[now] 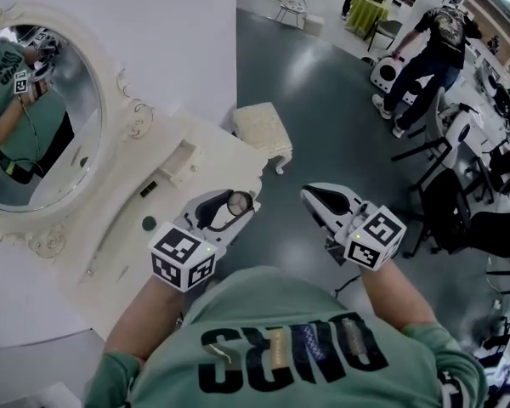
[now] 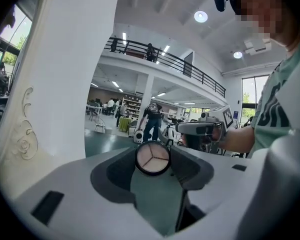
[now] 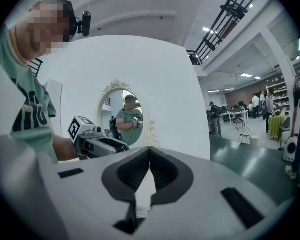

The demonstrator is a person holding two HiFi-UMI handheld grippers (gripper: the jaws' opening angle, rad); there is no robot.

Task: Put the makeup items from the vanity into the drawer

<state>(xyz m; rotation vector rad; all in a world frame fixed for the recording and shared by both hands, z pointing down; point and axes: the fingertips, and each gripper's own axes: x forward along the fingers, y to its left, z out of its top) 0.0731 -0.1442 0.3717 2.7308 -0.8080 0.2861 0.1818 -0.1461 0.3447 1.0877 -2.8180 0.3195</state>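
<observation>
Two grippers: left gripper [image 1: 235, 204] tight on round compact [image 2: 152, 158]; right gripper [image 3: 149, 152] clenched, empty

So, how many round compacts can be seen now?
1: the round compact is held between the jaws of the left claw. Others may be hidden.

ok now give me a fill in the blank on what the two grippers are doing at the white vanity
1. The left gripper is closed on a round, black-rimmed pink compact split into ___ sections.
2. The right gripper has its jaws ___, with nothing between them.
3. The white vanity carries a mirror of ___ shape.
Missing words: three; shut; oval.
</observation>
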